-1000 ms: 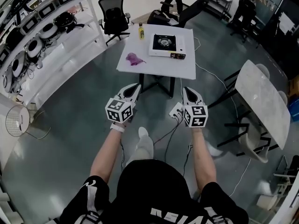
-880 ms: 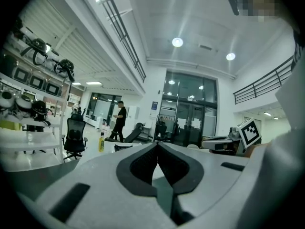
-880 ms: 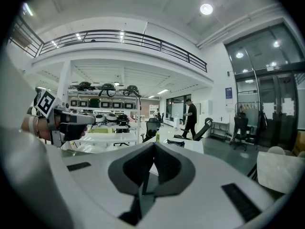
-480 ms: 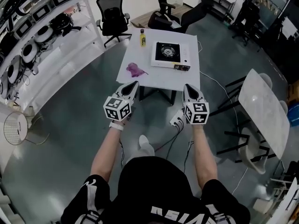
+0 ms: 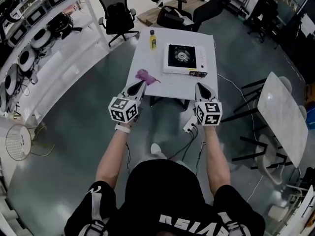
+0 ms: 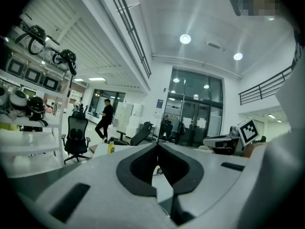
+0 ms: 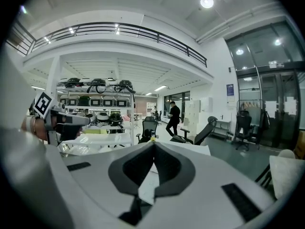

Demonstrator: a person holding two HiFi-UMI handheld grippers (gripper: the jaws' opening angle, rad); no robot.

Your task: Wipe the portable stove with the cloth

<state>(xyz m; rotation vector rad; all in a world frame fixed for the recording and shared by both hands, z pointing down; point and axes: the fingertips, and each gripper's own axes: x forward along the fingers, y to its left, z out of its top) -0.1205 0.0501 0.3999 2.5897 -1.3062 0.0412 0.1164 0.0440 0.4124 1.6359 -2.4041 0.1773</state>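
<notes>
In the head view a black and white portable stove (image 5: 185, 59) sits at the right of a small white table (image 5: 173, 85). A crumpled purple cloth (image 5: 146, 76) lies near the table's front left corner. Both grippers are held out level, just short of the table's front edge. My left gripper (image 5: 140, 84) is shut and empty, its tip close to the cloth. My right gripper (image 5: 199, 86) is also shut and empty, in front of the stove's side. The left gripper view (image 6: 157, 145) and the right gripper view (image 7: 153, 143) each show the jaw tips meeting with nothing between them.
A yellow bottle (image 5: 153, 40) stands at the table's far left corner. Office chairs (image 5: 116, 9) stand behind the table. Shelves of appliances (image 5: 29, 48) line the left. A marble-topped table (image 5: 278, 107) is at the right, and a power strip with cables (image 5: 190, 126) lies on the floor.
The person has walked towards the white table, so it looks nearer. Both grippers have gone forward with them and stay shut. The cloth and stove have not moved.
</notes>
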